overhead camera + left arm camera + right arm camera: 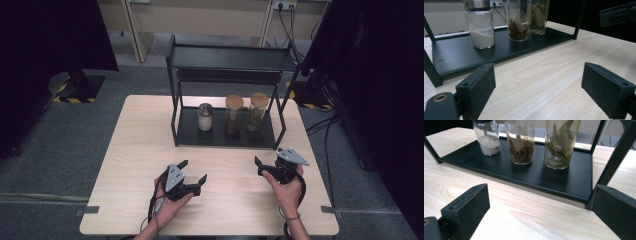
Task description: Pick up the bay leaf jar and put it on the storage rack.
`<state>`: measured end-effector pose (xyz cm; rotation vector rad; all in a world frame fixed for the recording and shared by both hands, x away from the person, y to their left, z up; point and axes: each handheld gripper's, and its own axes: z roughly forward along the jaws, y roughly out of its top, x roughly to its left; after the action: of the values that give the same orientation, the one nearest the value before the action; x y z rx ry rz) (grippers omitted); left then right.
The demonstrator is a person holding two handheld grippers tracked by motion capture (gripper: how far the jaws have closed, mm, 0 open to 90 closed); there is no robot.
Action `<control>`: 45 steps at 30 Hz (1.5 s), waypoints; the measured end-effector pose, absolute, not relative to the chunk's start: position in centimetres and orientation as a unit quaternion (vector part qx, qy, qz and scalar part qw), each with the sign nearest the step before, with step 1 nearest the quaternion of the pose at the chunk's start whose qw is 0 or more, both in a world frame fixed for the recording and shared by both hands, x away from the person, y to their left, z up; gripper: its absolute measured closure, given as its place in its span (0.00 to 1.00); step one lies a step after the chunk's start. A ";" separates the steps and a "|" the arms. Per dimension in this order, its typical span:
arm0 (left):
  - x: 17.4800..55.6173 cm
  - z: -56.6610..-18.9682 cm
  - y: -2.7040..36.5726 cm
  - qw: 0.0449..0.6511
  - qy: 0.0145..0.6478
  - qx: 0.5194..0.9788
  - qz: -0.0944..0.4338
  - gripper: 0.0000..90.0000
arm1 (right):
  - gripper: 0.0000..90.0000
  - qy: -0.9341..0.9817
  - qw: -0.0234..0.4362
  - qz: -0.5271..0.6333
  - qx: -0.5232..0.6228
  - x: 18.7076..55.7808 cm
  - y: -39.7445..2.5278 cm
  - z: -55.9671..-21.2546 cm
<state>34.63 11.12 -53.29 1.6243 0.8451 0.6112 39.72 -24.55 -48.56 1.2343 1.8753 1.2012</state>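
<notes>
Overhead: pale wood table [135,150] on grey carpet. Left gripper [192,171] and right gripper [267,162], jaws wide, near front edge. Three jars [231,114] on black rack [226,135] by far edge.

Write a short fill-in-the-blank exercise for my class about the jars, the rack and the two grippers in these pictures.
1. The rack's bottom shelf holds ____ jars.
2. The jar of white powder has a ____ lid, not a cork one.
3. The jaws of the left gripper and the right gripper stand ____.
4. The top shelf of the rack is ____.

Missing words: three; metal; open; empty
</notes>
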 end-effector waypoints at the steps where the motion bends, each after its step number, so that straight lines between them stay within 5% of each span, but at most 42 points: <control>1: 34.6 -53.3 11.1 0.569 0.360 0.692 0.261 0.13 | 0.02 0.704 0.293 0.451 0.464 39.7 -24.6 -48.6; 45: 34.7 -53.3 11.2 0.569 0.362 0.691 0.260 0.13 | 0.02 0.690 0.302 0.437 0.491 37.4 -28.4 -50.8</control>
<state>34.65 11.17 -53.28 1.6233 0.8499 0.6105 37.44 -28.43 -50.76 1.3021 1.8306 1.1588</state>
